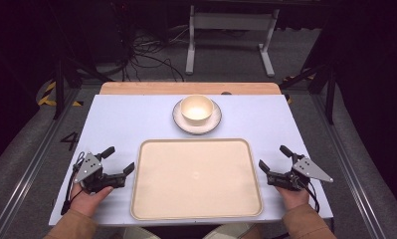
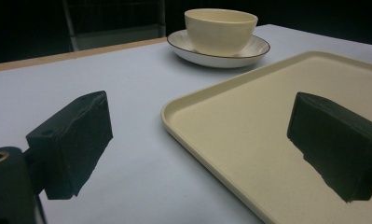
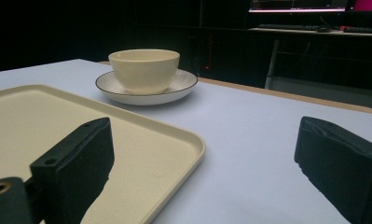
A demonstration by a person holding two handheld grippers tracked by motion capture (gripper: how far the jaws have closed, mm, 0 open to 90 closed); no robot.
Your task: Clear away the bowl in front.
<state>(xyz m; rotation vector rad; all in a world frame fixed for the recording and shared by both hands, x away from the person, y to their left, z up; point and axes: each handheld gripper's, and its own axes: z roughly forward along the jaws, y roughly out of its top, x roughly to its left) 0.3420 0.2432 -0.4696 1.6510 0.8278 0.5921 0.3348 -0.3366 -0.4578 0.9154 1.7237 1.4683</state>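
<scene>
A cream tray [image 1: 196, 211] lies flat in the middle of the white table, near the front edge. Behind it a cream bowl [image 1: 196, 108] stands on a dark-rimmed white plate [image 1: 178, 119]. My left gripper [image 1: 118, 160] rests left of the tray, open, jaws holding nothing. My right gripper [image 1: 274, 158] rests right of the tray, open and holding nothing. In the left gripper view [image 2: 200, 149] the tray's corner [image 2: 174, 122] lies between the jaws, with the bowl [image 2: 221, 30] and plate [image 2: 183, 49] beyond. In the right gripper view [image 3: 204, 163] the tray [image 3: 193, 144], bowl [image 3: 144, 70] and plate [image 3: 183, 86] sit ahead to the left.
A wooden strip [image 1: 136, 88] runs along the table's far edge. Beyond it a white metal stand [image 1: 231, 22] and loose cables [image 1: 146, 59] sit on the floor. Bare white table surface [image 1: 121, 119] lies between the grippers and the plate.
</scene>
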